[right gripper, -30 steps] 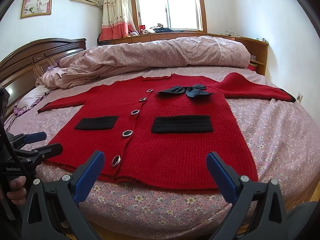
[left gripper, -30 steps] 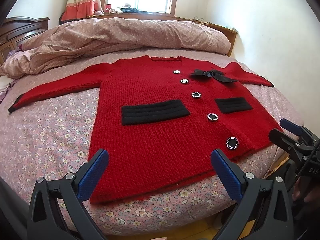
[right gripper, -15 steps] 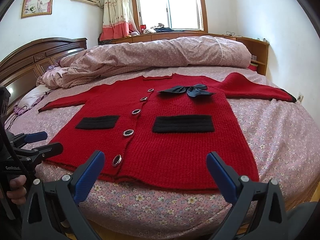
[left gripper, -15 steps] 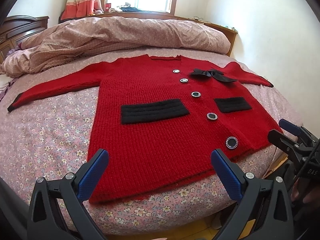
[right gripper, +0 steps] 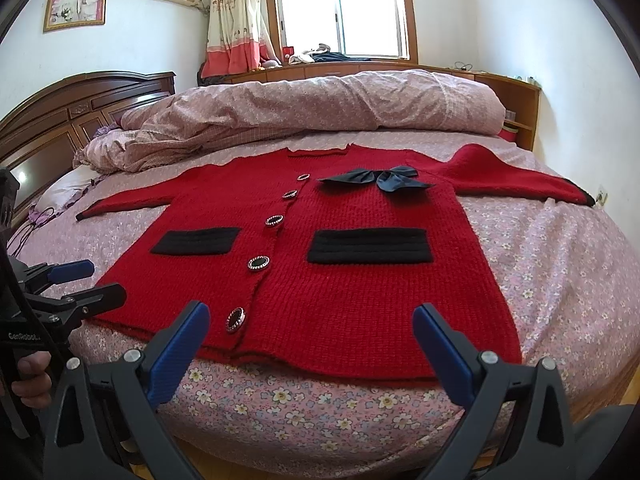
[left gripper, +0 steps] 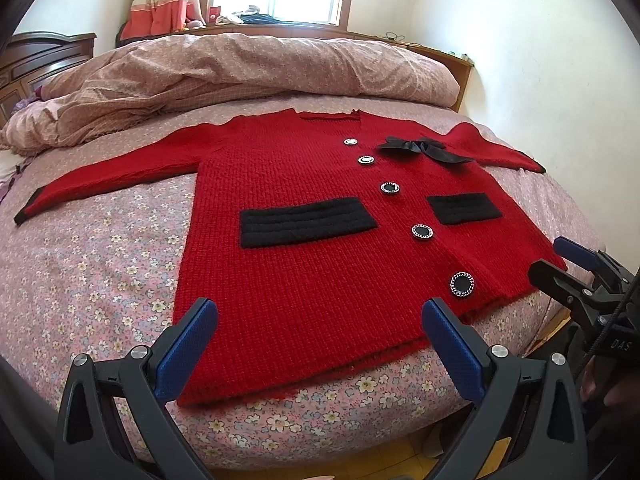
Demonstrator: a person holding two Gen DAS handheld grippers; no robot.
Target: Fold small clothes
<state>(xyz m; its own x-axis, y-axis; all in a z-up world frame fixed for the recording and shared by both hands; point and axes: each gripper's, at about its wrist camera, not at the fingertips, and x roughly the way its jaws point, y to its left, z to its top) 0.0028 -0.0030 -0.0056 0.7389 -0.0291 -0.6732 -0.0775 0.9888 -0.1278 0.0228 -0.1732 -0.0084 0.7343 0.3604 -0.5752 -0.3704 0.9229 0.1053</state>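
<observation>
A red knitted cardigan [left gripper: 320, 264] lies flat and face up on the bed, sleeves spread out to both sides. It has two black pockets, a row of dark buttons and a black bow [left gripper: 420, 148] by the neck. My left gripper [left gripper: 320, 312] hovers open over the hem's left half, holding nothing. My right gripper [right gripper: 312, 314] is open and empty above the hem of the cardigan [right gripper: 360, 292], by the lowest button. Each gripper shows in the other's view: the right gripper [left gripper: 552, 258] at the hem's right corner, the left gripper [right gripper: 102, 280] at its left corner.
A rolled pink quilt [left gripper: 240, 68] lies across the far side of the bed behind the cardigan. The flowered sheet [right gripper: 304, 400] drops off at the near edge to the floor. A wooden headboard [right gripper: 80, 108] stands at the left. A hand [right gripper: 32, 376] holds the left gripper's handle.
</observation>
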